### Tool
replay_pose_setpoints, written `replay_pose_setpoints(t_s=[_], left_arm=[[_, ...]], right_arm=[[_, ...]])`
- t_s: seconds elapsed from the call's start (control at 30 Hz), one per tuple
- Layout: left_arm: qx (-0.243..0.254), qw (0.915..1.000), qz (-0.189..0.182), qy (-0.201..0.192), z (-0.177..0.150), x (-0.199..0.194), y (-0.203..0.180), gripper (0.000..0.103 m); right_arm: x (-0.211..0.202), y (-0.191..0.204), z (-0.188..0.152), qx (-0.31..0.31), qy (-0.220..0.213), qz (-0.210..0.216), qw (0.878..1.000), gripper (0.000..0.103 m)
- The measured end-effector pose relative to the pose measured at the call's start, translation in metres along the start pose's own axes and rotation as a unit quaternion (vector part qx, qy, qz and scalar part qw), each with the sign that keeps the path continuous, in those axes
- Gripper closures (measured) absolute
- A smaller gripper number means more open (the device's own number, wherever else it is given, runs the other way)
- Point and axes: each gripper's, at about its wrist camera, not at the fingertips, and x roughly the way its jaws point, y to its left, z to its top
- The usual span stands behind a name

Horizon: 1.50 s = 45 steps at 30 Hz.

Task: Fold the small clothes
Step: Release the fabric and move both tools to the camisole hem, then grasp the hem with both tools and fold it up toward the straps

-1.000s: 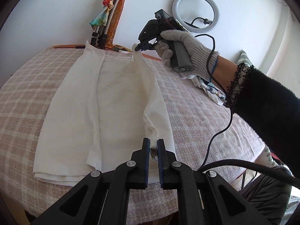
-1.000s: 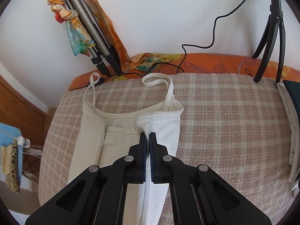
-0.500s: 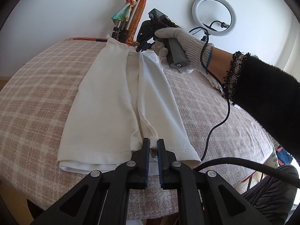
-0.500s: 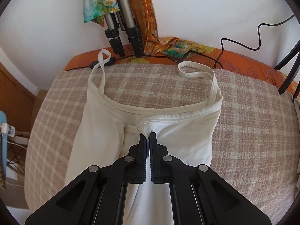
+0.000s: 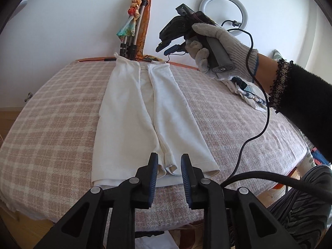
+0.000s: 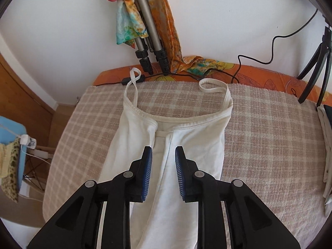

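Note:
A cream strappy top (image 5: pixel 145 112) lies flat on the checked table, both long sides folded in so their edges meet along the middle. My left gripper (image 5: pixel 168 164) is open just above its hem end, holding nothing. My right gripper (image 6: pixel 162 161) is open above the top's (image 6: pixel 191 137) strap end, holding nothing. It also shows in the left wrist view (image 5: pixel 172 48), raised above the far end in a gloved hand. Two shoulder straps (image 6: pixel 213 87) lie loose toward the wall.
The checked table cover (image 5: pixel 51 124) spreads around the top. A folded tripod with a colourful scarf (image 6: pixel 141 31) leans on the wall at the far end. A ring light (image 5: pixel 225 10) and its stand (image 6: pixel 315 66) are at the right. Other folded clothes (image 5: pixel 247 95) lie at the right edge.
Both grippers have opened and let go of the top's right side, which now lies folded over to the middle. The right gripper has lifted away from the cloth.

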Motion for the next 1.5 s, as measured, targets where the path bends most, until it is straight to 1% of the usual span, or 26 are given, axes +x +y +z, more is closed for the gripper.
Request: replay_pose_setpoints(t_s=[0.13,0.23,0.3,0.37,0.4,0.47,0.53,0.57,0.63,0.67,0.77,0.83,0.9,0.93,1.0,1.07,1.1,1.13,1.2,1.27,1.3,1.37,1.43,1.5], left_arm=[[0.016,0.9996,0.020,0.013,-0.001,-0.019,0.018,0.079],[0.014,0.9991,0.013,0.038,0.004,-0.027,0.037,0.078],[0.007,0.9986,0.005,0.053,0.010,-0.029,0.051,0.071],[-0.003,0.9974,0.001,0.072,0.017,-0.026,0.064,0.068],[-0.005,0.9967,-0.001,0.081,0.020,-0.023,0.069,0.064],[-0.015,0.9951,-0.006,0.097,0.024,-0.015,0.079,0.063],[-0.035,0.9915,-0.020,0.124,0.024,-0.002,0.089,0.064],[-0.049,0.9887,-0.029,0.138,0.022,0.004,0.093,0.066],[-0.077,0.9833,-0.047,0.158,0.019,0.016,0.103,0.067],[-0.089,0.9814,-0.050,0.162,0.017,0.019,0.107,0.071],[-0.121,0.9771,-0.065,0.162,0.016,0.023,0.114,0.074],[-0.121,0.9765,-0.070,0.164,0.016,0.024,0.113,0.078],[-0.114,0.9766,-0.073,0.167,0.017,0.028,0.110,0.088],[-0.112,0.9765,-0.074,0.169,0.018,0.031,0.107,0.089],[-0.111,0.9769,-0.072,0.167,0.019,0.033,0.109,0.098],[-0.114,0.9772,-0.070,0.165,0.019,0.034,0.110,0.100],[-0.111,0.9783,-0.067,0.161,0.020,0.032,0.110,0.101],[-0.108,0.9800,-0.062,0.155,0.021,0.029,0.109,0.101],[-0.105,0.9822,-0.059,0.144,0.023,0.024,0.111,0.102],[-0.101,0.9841,-0.054,0.135,0.021,0.017,0.113,0.102],[-0.103,0.9844,-0.057,0.131,0.019,0.015,0.115,0.102],[-0.102,0.9835,-0.061,0.136,0.015,0.019,0.118,0.102],[-0.105,0.9822,-0.059,0.143,0.012,0.024,0.118,0.102],[-0.099,0.9828,-0.057,0.145,0.012,0.025,0.115,0.102]], right_arm=[[-0.059,-0.010,-0.031,0.013,-0.020,0.016,1.000,0.082],[-0.096,-0.015,-0.071,0.014,-0.029,0.016,0.999,0.082],[-0.109,-0.015,-0.103,0.010,-0.022,0.012,1.000,0.082],[-0.113,-0.013,-0.138,0.005,-0.002,0.010,1.000,0.082],[-0.113,-0.013,-0.157,0.007,0.011,0.015,1.000,0.082],[-0.108,-0.013,-0.191,0.016,0.040,0.032,0.999,0.082],[-0.100,-0.013,-0.220,0.028,0.066,0.052,0.996,0.082],[-0.097,-0.014,-0.233,0.037,0.079,0.062,0.994,0.082],[-0.087,-0.015,-0.251,0.057,0.101,0.089,0.989,0.082],[-0.083,-0.015,-0.258,0.065,0.110,0.100,0.987,0.082],[-0.079,-0.015,-0.269,0.073,0.117,0.119,0.983,0.082],[-0.077,-0.015,-0.272,0.078,0.120,0.133,0.981,0.082],[-0.073,-0.012,-0.275,0.079,0.125,0.139,0.979,0.082],[-0.071,-0.011,-0.275,0.080,0.126,0.141,0.979,0.082],[-0.069,-0.006,-0.277,0.077,0.130,0.150,0.977,0.082],[-0.066,-0.001,-0.276,0.065,0.132,0.148,0.978,0.082],[-0.065,0.002,-0.277,0.058,0.134,0.150,0.978,0.085],[-0.064,0.004,-0.277,0.054,0.133,0.152,0.978,0.098],[-0.065,0.007,-0.279,0.048,0.132,0.153,0.978,0.099],[-0.069,0.007,-0.279,0.046,0.122,0.149,0.980,0.099],[-0.074,0.004,-0.277,0.051,0.115,0.154,0.980,0.100],[-0.080,-0.003,-0.273,0.059,0.101,0.166,0.979,0.100],[-0.077,-0.005,-0.272,0.059,0.104,0.163,0.979,0.100],[-0.070,-0.003,-0.276,0.055,0.115,0.155,0.980,0.100]])
